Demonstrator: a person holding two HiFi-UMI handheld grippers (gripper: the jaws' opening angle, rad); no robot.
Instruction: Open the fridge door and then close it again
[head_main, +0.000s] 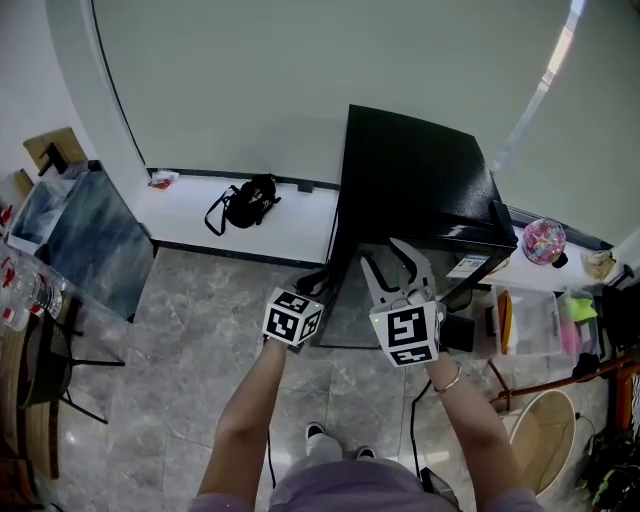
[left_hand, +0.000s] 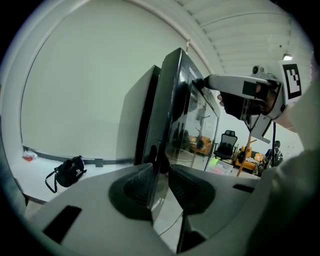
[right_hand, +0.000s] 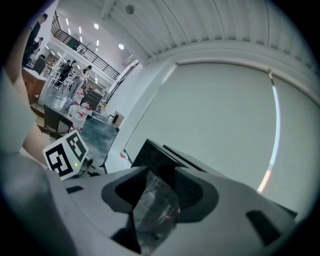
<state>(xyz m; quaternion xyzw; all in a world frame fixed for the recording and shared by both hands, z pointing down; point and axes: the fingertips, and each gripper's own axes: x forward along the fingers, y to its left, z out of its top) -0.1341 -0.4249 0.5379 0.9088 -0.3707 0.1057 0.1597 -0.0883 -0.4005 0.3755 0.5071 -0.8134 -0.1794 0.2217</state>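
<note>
Both tongs are at the fridge door (left_hand: 197, 125). The left tongs (left_hand: 160, 171) are clamped on its left upright edge, and the dark edge rises out of the narrow gap between the pads. The right tongs (right_hand: 161, 176) have their jaws apart and grip nothing. The door's shiny glass shows between them. In the left gripper view their tips reach the top of the door's front, though I cannot tell whether they touch it.

The black fridge (head_main: 420, 170) stands against the pale wall straight ahead of the person, door facing them. The door looks shut or barely ajar; the seam between door and body is too thin to read.

The coming pull turns on that gripped edge. It runs vertically, directly ahead of the left tongs on the door's left side, so the hinge is probably on the right. The door should then swing toward the person and away to the right. The left hand holds the free edge. The right sits higher and nearer the door's middle, placed more to steady or push.

A black bag (head_main: 250, 200) lies on the white ledge (head_main: 295, 228) left of the fridge, apart from the door. A dark-topped desk (head_main: 90, 240) stands farther left.
</note>
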